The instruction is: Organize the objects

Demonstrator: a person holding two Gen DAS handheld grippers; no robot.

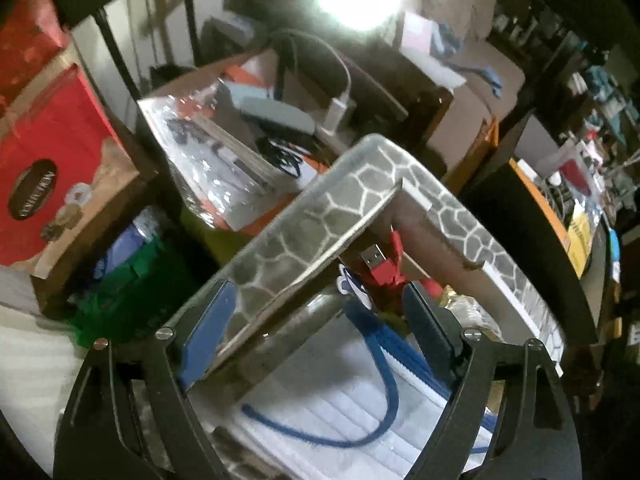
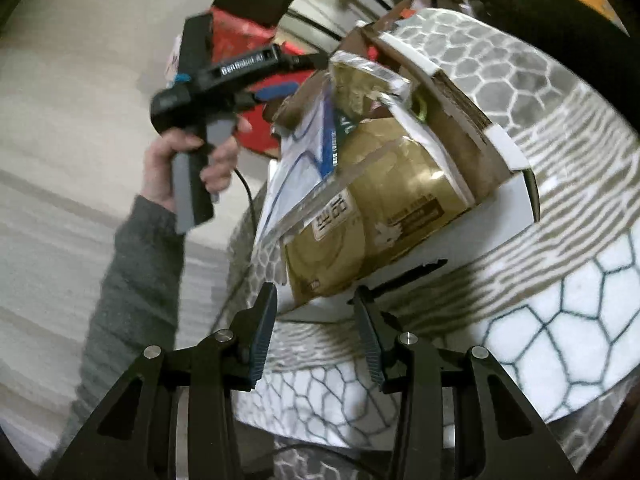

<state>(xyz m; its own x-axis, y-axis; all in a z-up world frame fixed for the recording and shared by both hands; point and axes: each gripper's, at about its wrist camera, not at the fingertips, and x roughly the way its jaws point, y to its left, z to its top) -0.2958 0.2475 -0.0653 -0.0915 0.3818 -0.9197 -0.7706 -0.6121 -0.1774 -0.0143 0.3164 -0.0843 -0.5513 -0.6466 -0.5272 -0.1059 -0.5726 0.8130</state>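
A cardboard box (image 1: pixel 352 184) wrapped in grey stone-pattern paper fills the left wrist view. My left gripper (image 1: pixel 318 324) points down into it, open wide. One box flap (image 1: pixel 304 240) passes between its blue pads, close to the left pad (image 1: pixel 208 328). Inside lie a red USB cable (image 1: pixel 384 264), a blue cord (image 1: pixel 386 364) and a white padded item (image 1: pixel 340 412). The right wrist view shows the same box (image 2: pixel 472 148) holding a gold packet (image 2: pixel 384 208) and white bags. My right gripper (image 2: pixel 316 336) is open just short of the box's lower edge, with nothing between its pads.
A hand (image 2: pixel 192 152) in a grey sleeve holds the left gripper's handle at the box's far side. A red biscuit box (image 1: pixel 52 152), green bag (image 1: pixel 132 292) and clear bin of chargers (image 1: pixel 248 128) crowd the left. A honeycomb-pattern blanket (image 2: pixel 560 320) lies under the box.
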